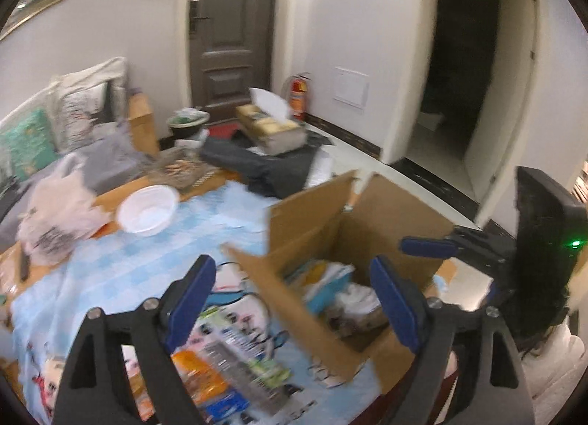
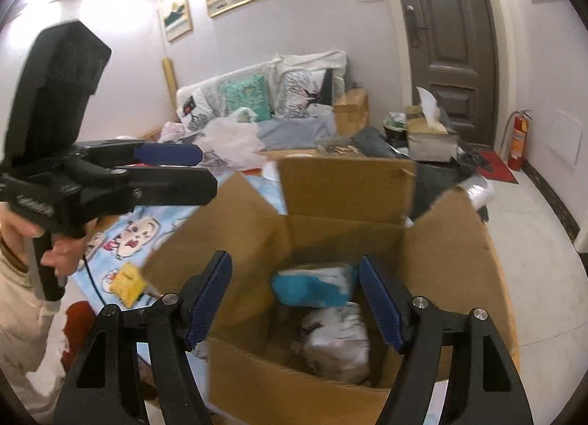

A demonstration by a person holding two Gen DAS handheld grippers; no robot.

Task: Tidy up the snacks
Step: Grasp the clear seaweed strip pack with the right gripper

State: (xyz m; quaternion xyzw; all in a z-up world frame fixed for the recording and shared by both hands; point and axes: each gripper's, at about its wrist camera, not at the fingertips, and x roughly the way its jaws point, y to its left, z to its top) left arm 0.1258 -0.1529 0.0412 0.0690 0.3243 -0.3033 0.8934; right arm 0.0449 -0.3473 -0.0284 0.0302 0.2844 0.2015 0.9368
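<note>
— Behind the worktop (image 1: 121, 263) stood a sofa and door; how far along?
— Partway: several packets (image 2: 323, 287) lay in the box (image 2: 341, 186), others (image 1: 228, 381) waited on the cloth beside it
— Tools?
— Left tool (image 1: 290, 303) spread wide, right tool (image 2: 294, 300) spread above the box, both empty

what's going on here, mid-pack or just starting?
Mid-pack. A person holds a gripper in each hand over an open cardboard box on the table. The box already holds a few snack packs, including a blue-and-white one. Both the left gripper and right gripper have empty, open jaws. More packets lie on the blue tablecloth.
</note>
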